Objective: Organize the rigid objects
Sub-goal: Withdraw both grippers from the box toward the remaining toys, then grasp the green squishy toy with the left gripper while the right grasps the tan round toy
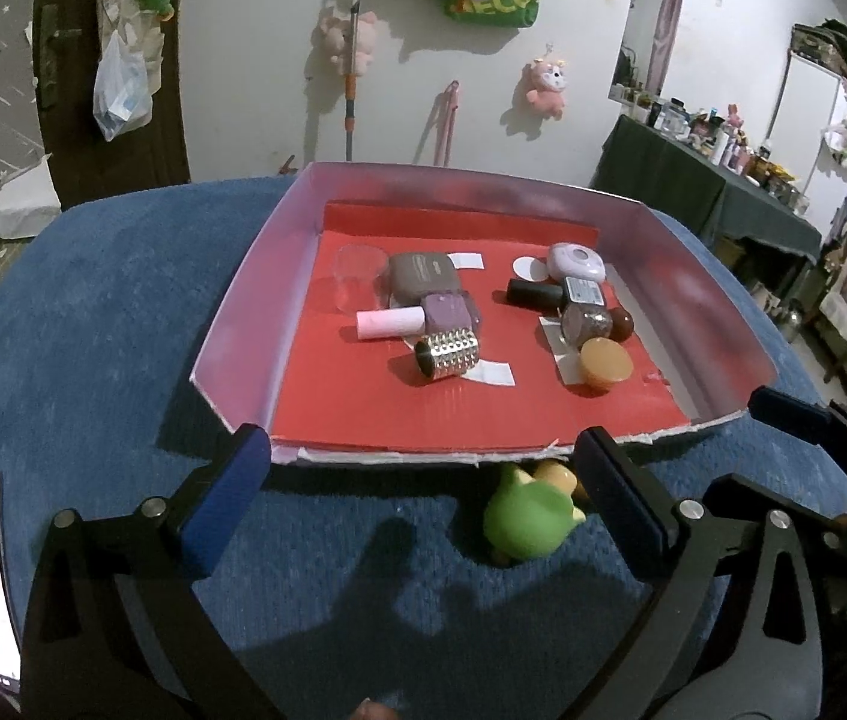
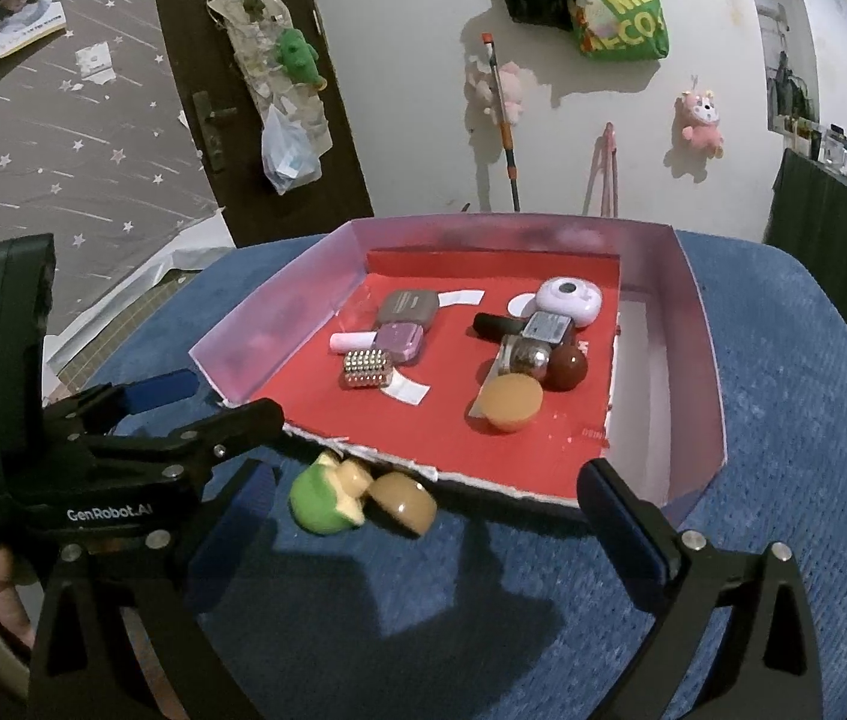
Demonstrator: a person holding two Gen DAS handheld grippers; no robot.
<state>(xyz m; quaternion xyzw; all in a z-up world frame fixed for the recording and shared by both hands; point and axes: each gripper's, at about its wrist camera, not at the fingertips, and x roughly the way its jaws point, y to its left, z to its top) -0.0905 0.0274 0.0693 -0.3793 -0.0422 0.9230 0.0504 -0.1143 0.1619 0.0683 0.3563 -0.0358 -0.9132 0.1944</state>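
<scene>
The green toy and the tan cap are seen on the blue tabletop, just outside the red tray's near edge. Both the left hand-held gripper and the right hand-held gripper are held wide open and empty (the toy lies just ahead of both, toward the left one's right finger).

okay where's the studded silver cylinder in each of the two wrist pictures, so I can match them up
Left wrist: the studded silver cylinder lies on its side left of centre on the red tray floor, in front of the pink tube.
Right wrist: the cylinder sits left of centre on the red floor, near the tray's front edge.
Shared landmark: the orange-capped jar, to its right in both.
</scene>
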